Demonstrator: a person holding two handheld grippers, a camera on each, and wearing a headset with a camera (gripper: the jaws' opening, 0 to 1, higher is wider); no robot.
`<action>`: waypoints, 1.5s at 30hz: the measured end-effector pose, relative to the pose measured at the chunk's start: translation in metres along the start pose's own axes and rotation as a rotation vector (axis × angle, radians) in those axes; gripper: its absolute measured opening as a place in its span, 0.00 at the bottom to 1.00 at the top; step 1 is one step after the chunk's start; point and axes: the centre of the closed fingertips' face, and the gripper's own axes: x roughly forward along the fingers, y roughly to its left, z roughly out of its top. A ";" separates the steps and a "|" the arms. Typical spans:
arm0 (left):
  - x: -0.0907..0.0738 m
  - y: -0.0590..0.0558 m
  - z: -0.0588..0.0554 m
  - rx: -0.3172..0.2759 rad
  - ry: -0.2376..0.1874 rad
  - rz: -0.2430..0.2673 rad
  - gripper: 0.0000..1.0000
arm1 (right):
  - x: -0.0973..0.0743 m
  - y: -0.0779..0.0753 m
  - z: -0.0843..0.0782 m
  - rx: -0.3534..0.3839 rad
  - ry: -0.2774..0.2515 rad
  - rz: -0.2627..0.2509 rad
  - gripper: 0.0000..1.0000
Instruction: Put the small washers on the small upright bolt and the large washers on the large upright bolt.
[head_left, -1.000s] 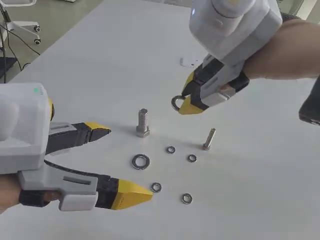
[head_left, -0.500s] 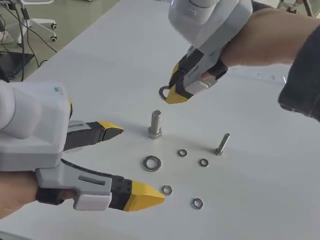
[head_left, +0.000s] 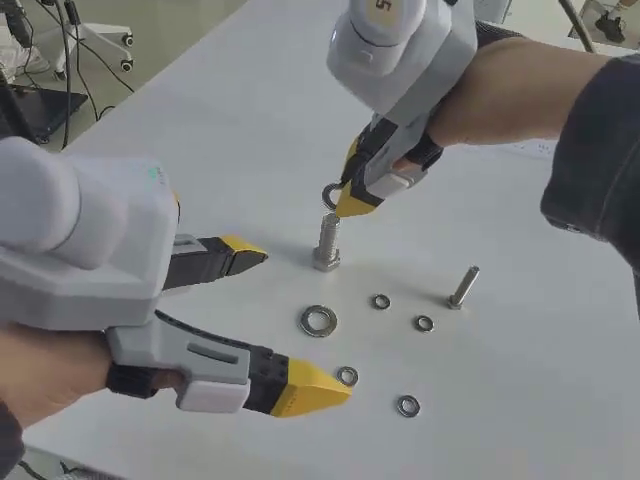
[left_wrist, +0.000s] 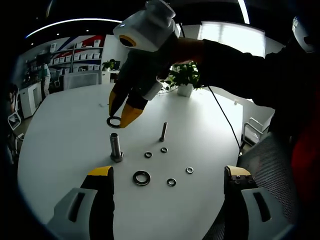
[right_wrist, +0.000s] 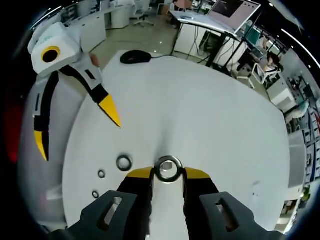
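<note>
Lighting is bright and diffuse. The white table (head_left: 250, 90) carries soft, faint shadows. A bright panel (left_wrist: 230, 37) overexposes in the left gripper view. Fisheye edges curve strongly.

Your right gripper (head_left: 343, 201) pinches a large washer (head_left: 329, 194) just above the large upright bolt (head_left: 327, 243) on the surface (head_left: 240, 110).

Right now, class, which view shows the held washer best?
The right gripper view: the washer sits face-on between the jaws. The head view shows it partly hidden by the right hand-held gripper; the left gripper view shows it small, above the large bolt.
</note>
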 end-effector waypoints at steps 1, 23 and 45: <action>0.000 0.001 0.000 -0.005 -0.004 0.003 0.91 | 0.001 0.000 0.000 0.000 0.001 0.002 0.23; 0.002 -0.004 -0.007 -0.009 0.004 -0.002 0.91 | 0.024 0.001 -0.007 0.008 0.038 0.041 0.23; 0.000 -0.006 -0.007 -0.009 0.003 -0.007 0.91 | 0.036 0.011 -0.013 0.018 0.069 0.082 0.23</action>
